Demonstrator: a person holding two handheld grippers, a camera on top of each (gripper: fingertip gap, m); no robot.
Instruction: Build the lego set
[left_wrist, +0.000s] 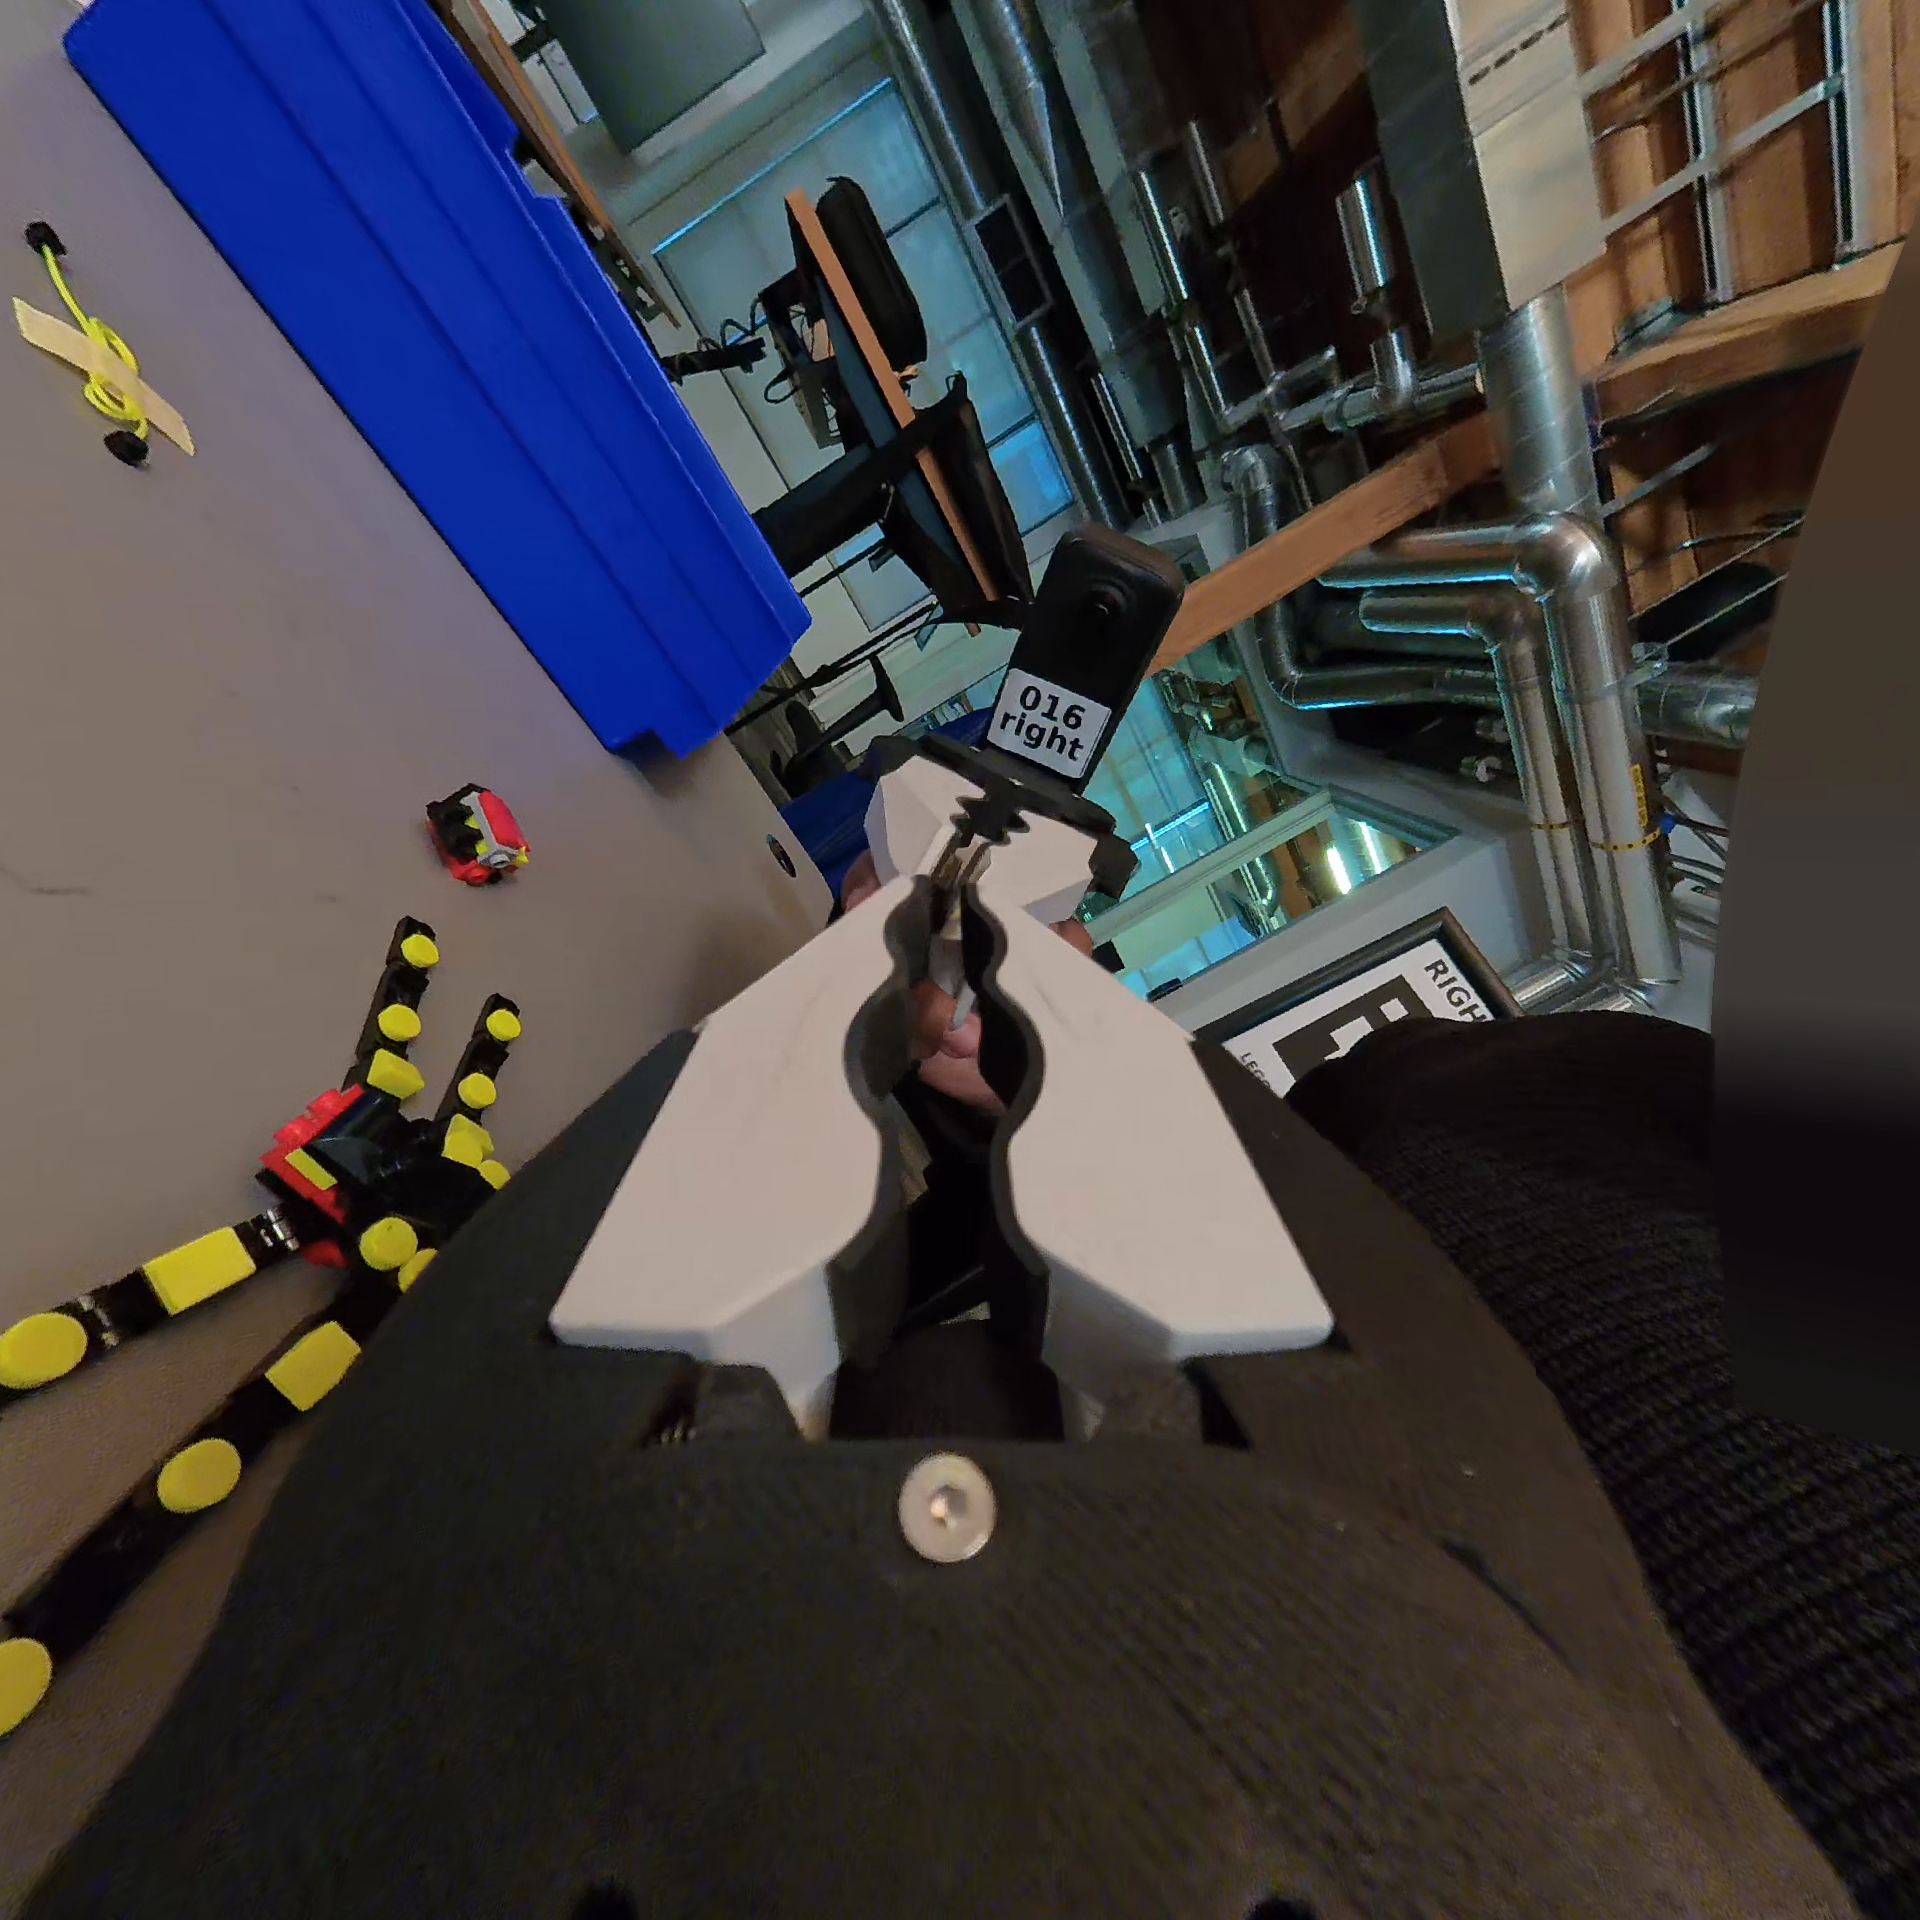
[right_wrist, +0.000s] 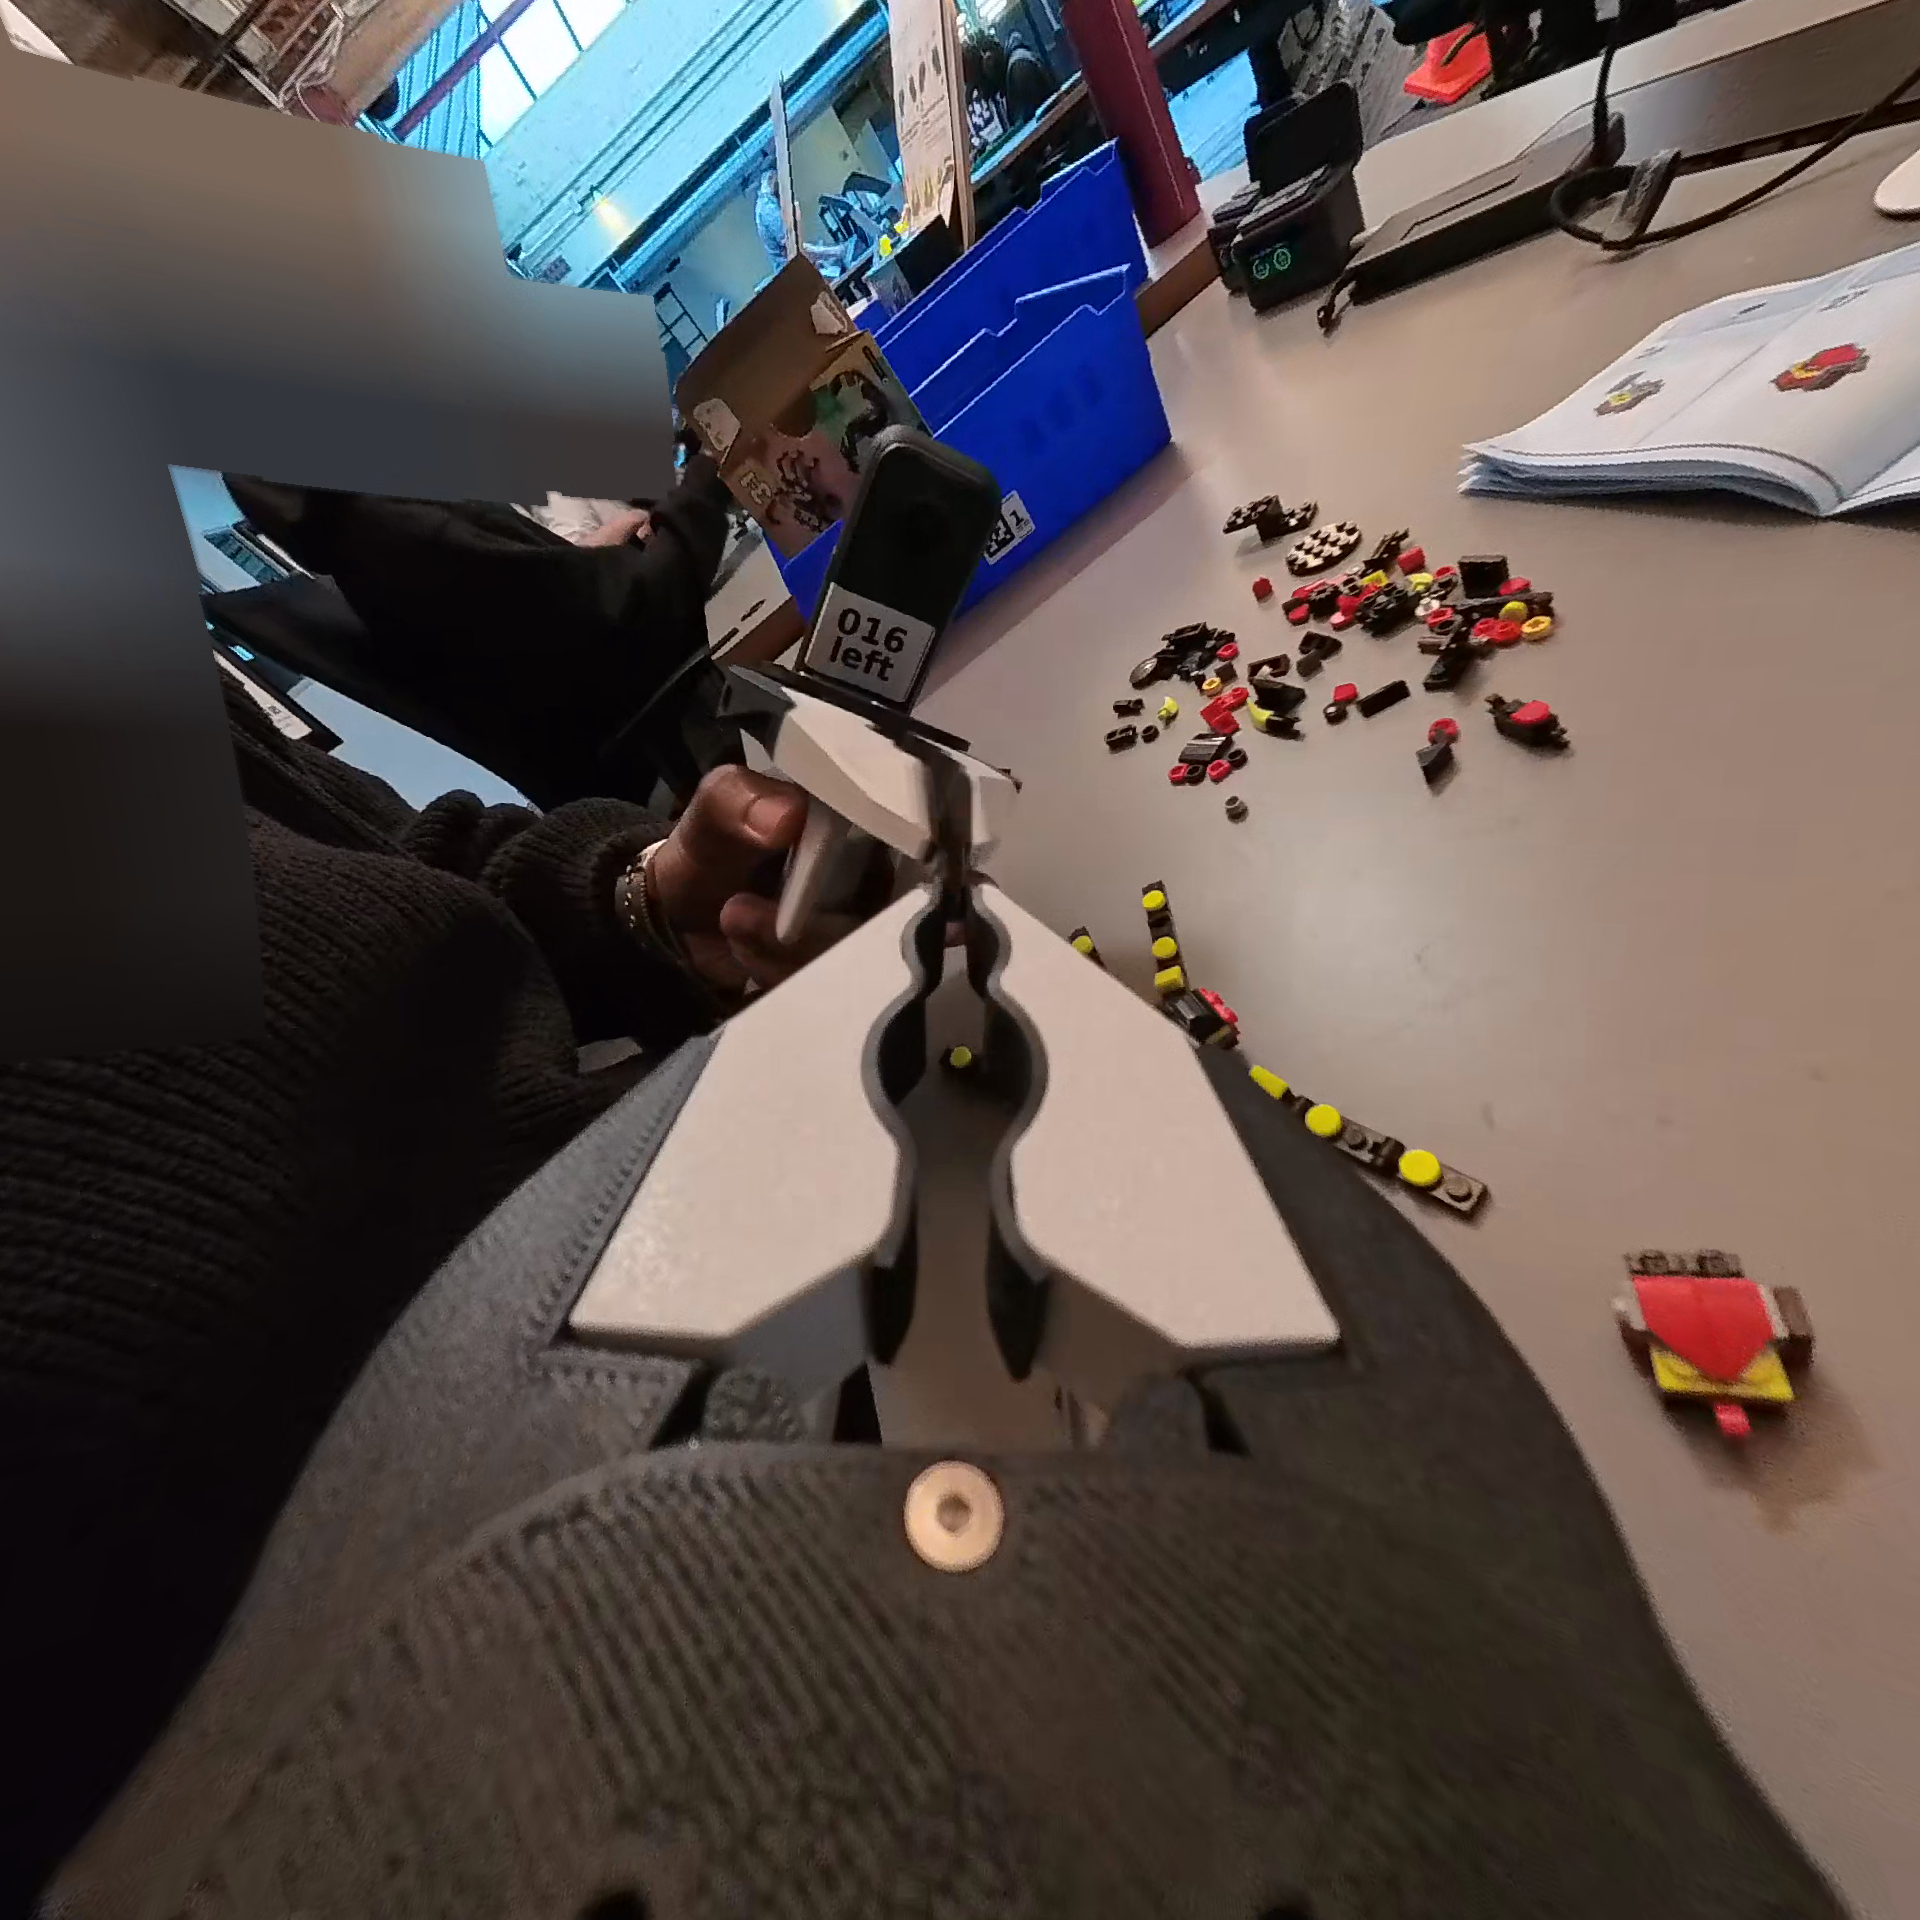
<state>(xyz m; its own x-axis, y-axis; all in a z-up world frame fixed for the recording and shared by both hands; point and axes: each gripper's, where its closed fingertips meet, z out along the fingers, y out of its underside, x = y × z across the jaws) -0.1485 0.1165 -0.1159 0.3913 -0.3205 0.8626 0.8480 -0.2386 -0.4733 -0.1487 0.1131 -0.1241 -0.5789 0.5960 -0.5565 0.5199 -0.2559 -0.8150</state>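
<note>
A grey bench (right_wrist: 1455, 935) is shown in a workshop room with exposed metal ducts (left_wrist: 1538, 582) and timber beams overhead, seen in the left wrist view.

Left wrist view, from left to right: a yellow cord taped down (left_wrist: 99, 348) lies near the bench's far left part; a black, red and yellow lego model with long jointed legs (left_wrist: 343, 1153) is spread at the near left; one small red and black sub-assembly (left_wrist: 480, 834) rests beyond it; one blue bin (left_wrist: 436, 343) stands along the far edge. The left gripper (left_wrist: 940, 914) is seen with its fingertips drawn together tip to tip against the right gripper; what, if anything, is pinched there cannot be told.

Right wrist view, from left to right: a person's hand (right_wrist: 727, 883) grips the handle of the left gripper; the right gripper (right_wrist: 954, 894) is seen with a narrow gap, its tips meeting the other's, and a held piece cannot be made out. Blue bins (right_wrist: 1029, 364) stand at the far edge. A scatter of loose black, red and yellow pieces (right_wrist: 1382, 644), too many to count, lies mid-bench. Yellow-studded black leg strips (right_wrist: 1351, 1143) extend beside the right finger. One open instruction booklet (right_wrist: 1745, 395) lies toward the far right, and one red and yellow sub-assembly (right_wrist: 1714, 1340) toward the near right.
</note>
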